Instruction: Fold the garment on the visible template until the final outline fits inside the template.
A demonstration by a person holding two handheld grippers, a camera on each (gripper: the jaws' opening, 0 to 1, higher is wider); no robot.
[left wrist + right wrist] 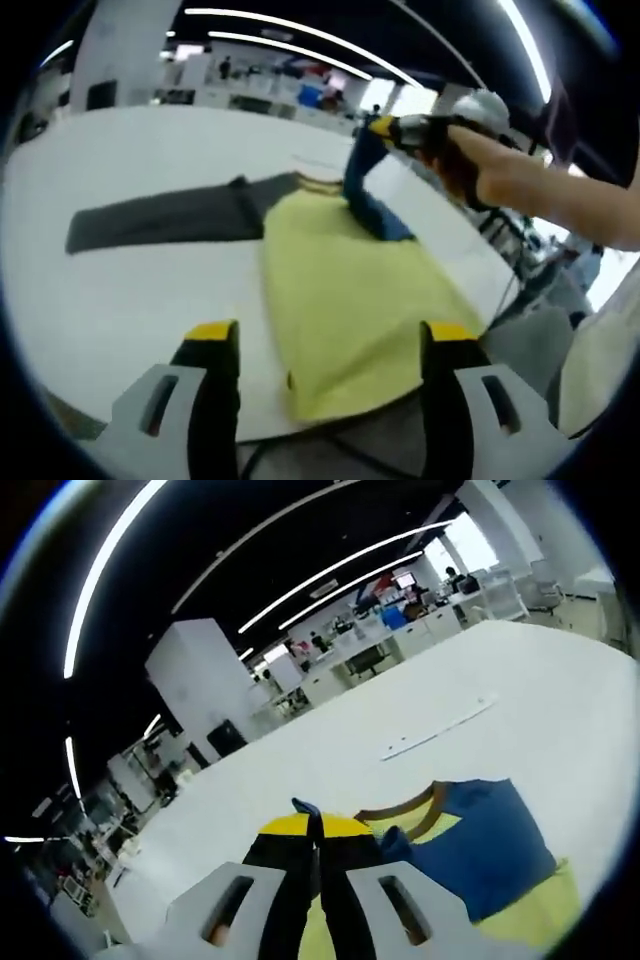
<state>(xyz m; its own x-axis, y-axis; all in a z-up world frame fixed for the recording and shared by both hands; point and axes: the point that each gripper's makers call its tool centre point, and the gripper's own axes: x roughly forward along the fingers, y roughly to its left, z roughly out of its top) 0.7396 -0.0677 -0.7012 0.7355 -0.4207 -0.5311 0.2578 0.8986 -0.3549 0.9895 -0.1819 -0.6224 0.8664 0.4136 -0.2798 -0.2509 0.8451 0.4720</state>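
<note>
A yellow garment [350, 290] lies flat on the white table [130, 310], its brown-edged collar [318, 181] at the far end. Its blue sleeve [362, 185] is pulled up off the table by my right gripper [378, 126], which a person's hand [500, 175] holds. In the right gripper view the right gripper [315, 825] is shut on a fold of blue cloth [304, 807], above the blue sleeve [480, 850] and collar [410, 815]. My left gripper [330, 340] hovers open over the garment's near hem, its jaws wide apart.
A dark grey flat cloth [160, 218] lies on the table to the left of the yellow garment, touching it near the collar. A thin white strip [440, 730] lies further out on the table. The table's near edge [330, 425] runs just under the garment's hem.
</note>
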